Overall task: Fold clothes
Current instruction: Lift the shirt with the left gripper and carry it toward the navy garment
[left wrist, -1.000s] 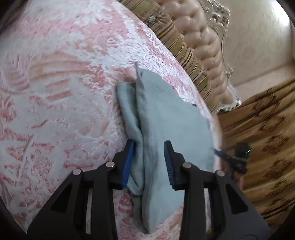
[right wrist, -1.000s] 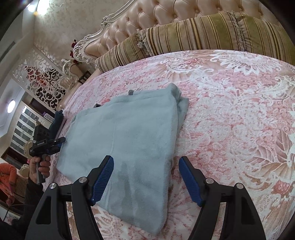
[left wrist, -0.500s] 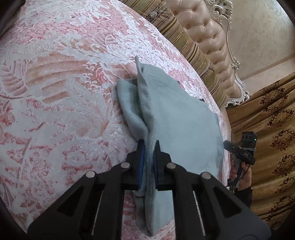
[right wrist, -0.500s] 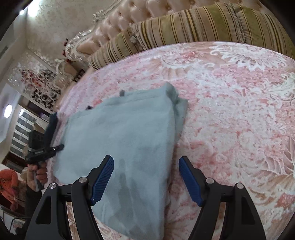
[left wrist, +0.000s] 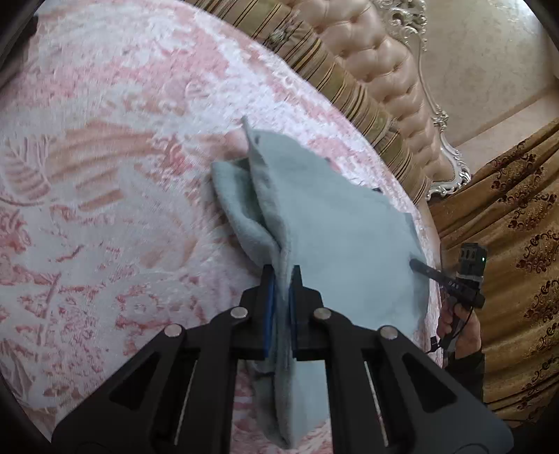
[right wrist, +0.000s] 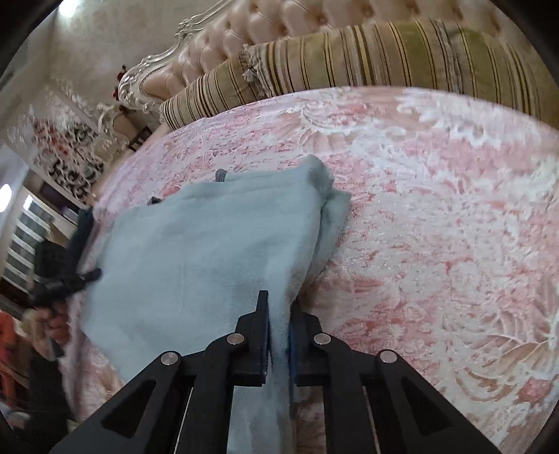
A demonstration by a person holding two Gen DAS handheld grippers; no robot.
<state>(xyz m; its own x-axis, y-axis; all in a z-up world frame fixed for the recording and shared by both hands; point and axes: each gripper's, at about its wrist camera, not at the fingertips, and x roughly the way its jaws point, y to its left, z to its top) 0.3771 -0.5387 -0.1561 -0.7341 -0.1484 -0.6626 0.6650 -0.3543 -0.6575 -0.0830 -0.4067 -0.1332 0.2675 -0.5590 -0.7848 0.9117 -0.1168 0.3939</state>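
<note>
A light blue garment (left wrist: 332, 227) lies folded on the pink patterned bedspread (left wrist: 104, 174), a thicker folded layer bulging along one side. My left gripper (left wrist: 282, 270) is shut on a raised ridge of the cloth near its front edge. In the right wrist view the same garment (right wrist: 209, 244) spreads to the left, and my right gripper (right wrist: 279, 297) has its jaws closing tight on the cloth beside the thick fold. In each view a hand holds another black gripper (left wrist: 461, 279) (right wrist: 66, 276) at the garment's far side edge.
Striped bolster pillows (right wrist: 384, 56) and a tufted headboard (right wrist: 279, 21) line the far end of the bed. A brown patterned curtain (left wrist: 517, 209) hangs past the bed's edge. The bedspread (right wrist: 436, 244) stretches wide beside the garment.
My right gripper went from wide open over the garment to pinched on it. My left gripper closed on the cloth ridge a second ago and has held it since.
</note>
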